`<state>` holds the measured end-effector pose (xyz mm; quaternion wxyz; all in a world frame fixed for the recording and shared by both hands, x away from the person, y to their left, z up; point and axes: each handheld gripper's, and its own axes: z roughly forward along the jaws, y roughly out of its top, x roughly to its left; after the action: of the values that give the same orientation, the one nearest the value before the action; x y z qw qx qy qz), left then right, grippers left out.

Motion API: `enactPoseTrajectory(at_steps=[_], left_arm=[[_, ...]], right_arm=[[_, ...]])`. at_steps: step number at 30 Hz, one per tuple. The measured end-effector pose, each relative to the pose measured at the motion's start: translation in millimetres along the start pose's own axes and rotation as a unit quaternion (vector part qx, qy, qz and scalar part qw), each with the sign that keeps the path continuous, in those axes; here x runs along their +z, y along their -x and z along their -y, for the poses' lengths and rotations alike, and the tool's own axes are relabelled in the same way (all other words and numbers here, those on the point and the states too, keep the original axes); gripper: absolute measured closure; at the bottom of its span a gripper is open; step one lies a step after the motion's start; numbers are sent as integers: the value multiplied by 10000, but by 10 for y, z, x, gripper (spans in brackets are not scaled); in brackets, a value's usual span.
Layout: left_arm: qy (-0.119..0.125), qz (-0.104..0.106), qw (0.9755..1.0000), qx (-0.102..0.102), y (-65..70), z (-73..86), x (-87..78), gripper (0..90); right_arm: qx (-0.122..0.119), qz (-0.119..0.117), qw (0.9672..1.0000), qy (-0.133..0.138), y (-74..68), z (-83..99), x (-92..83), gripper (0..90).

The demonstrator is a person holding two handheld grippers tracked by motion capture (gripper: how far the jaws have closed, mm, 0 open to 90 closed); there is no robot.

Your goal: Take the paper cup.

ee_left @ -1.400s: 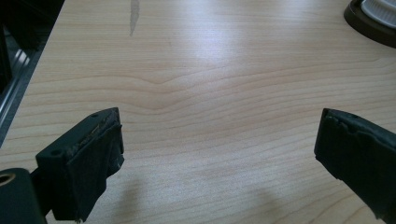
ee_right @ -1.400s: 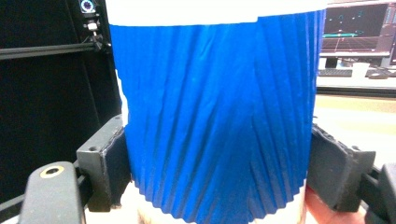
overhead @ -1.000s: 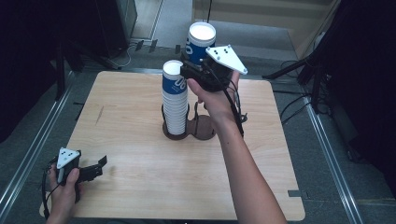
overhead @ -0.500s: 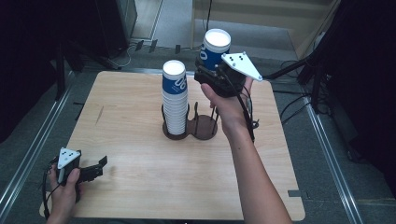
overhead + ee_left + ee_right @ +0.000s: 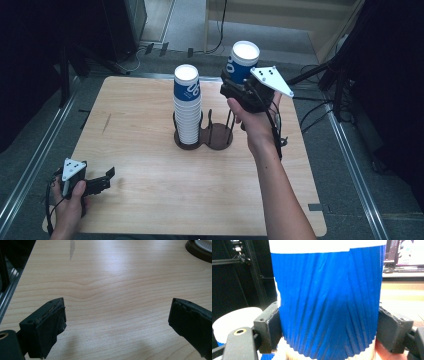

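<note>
Notably, hidden: right gripper (image 5: 239,85) covered the blue paper cup (image 5: 242,61) base.
Writing: white marks, unreadable.
Cup: clamped aloft beside the cup stack (image 5: 187,107).
Left gripper (image 5: 102,180): jaws wide, empty.

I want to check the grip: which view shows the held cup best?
The right gripper view: the blue cup sits close up, with both jaws pressed on its ribbed sides. The high view shows the cup small, held above the table by the right gripper. The left gripper view looks at bare table.
</note>
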<state>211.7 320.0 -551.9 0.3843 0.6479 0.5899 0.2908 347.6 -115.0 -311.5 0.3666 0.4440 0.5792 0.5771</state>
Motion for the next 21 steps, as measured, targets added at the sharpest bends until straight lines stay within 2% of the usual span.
enactPoseTrajectory(at_steps=[11, 21], left_arm=[[32, -28, 10000, 2, 7, 3, -1, 20], [40, -47, 10000, 12, 9, 3, -3, 20]], right_arm=[[22, 92, 9999, -45, 162, 94, -111, 184], [-48, 129, 9999, -51, 247, 207, -226, 184]])
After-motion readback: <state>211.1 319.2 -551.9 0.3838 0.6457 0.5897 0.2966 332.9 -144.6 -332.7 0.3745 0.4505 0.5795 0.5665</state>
